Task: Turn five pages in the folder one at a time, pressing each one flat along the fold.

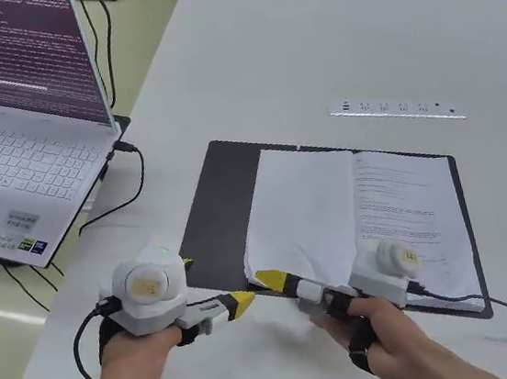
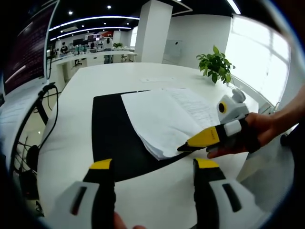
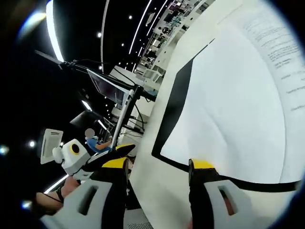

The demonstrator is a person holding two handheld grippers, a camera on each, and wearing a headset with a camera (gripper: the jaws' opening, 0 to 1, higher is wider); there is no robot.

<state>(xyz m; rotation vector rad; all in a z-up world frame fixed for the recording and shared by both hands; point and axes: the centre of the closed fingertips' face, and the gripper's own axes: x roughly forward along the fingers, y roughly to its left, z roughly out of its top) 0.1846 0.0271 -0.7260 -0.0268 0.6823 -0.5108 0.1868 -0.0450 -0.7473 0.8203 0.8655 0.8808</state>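
White tabletop (image 1: 310,44) in an open office with ceiling strip lights; plant (image 2: 215,64) by the window. Laptop (image 1: 16,135) open at the far left, screen lit. Power strip (image 1: 396,109) lies beyond the folder, well apart from it.

Folder (image 1: 219,212) lies open and flat near the front edge, black inner cover bare on its left half. One page (image 1: 302,211) is raised off the stack and bowed over toward the left, blank side up. Its lower edge hangs over the black cover. Printed sheet (image 1: 405,217) lies flat on the right half.

Right tool (image 1: 272,280): jaws well apart in its own view, nothing clamped. One yellow tip sits at the raised page's lower corner; contact too close to call.

Left tool (image 1: 238,304): jaws wide apart, empty, just off the folder's near left corner, above bare tabletop.
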